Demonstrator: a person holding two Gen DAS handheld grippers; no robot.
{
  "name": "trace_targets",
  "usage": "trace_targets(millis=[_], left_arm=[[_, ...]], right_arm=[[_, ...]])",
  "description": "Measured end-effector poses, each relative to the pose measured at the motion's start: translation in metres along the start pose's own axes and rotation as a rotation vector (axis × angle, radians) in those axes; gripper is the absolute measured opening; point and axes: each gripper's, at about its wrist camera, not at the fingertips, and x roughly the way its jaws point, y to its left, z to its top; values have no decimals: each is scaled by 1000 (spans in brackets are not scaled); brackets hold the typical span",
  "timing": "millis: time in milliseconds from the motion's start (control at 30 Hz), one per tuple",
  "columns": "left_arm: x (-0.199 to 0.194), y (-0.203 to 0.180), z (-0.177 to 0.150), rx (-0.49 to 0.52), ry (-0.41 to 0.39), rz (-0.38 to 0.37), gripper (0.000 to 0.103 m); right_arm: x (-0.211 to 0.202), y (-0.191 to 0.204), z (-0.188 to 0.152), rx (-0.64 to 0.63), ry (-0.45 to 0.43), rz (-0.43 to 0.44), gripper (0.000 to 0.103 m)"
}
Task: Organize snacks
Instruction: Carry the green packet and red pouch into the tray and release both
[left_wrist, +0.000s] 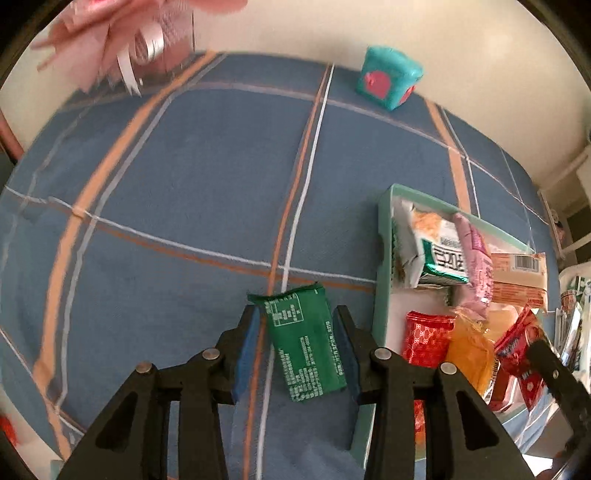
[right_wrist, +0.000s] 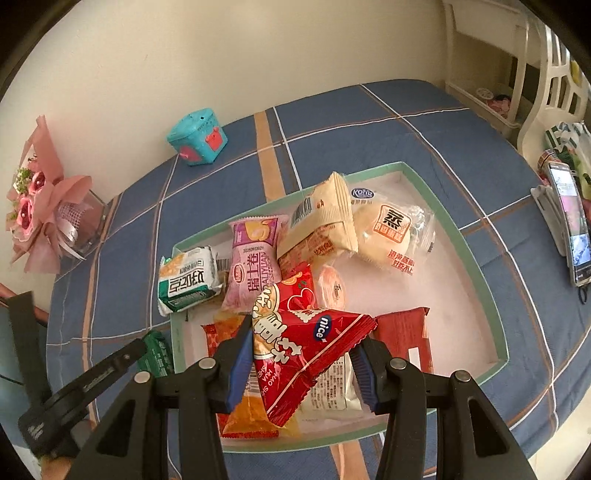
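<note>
left gripper (left_wrist: 299, 350): our jaws spread around green packet (left_wrist: 304, 343), lying flat
right gripper (right_wrist: 301, 363): jaws pinching red packet (right_wrist: 303, 347)
tip: we'd lower it gently into tray (right_wrist: 476, 266)

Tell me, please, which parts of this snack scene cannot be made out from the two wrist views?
- Orange packet: right wrist view, mostly covered by the red packet in the right tool.
- Green packet: right wrist view, partly hidden behind the left tool's arm.
- Bouquet: left wrist view, blurred and cut off by the top edge.
- Phone screen: right wrist view, too small to read.
</note>
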Motion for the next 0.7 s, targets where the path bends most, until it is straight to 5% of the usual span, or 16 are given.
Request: trace_targets(millis=[267,433,700], left_arm=[[20,-8,-2,26,41,38,51],[26,-6,-1,17,58,23,42],[-9,-13,-2,35,-35,-29,41]], right_arm=[[1,-3,2,16,0,0,51],[-1,-3,2,30,-2,-2,51],[2,-9,1,68,11,-29,51]])
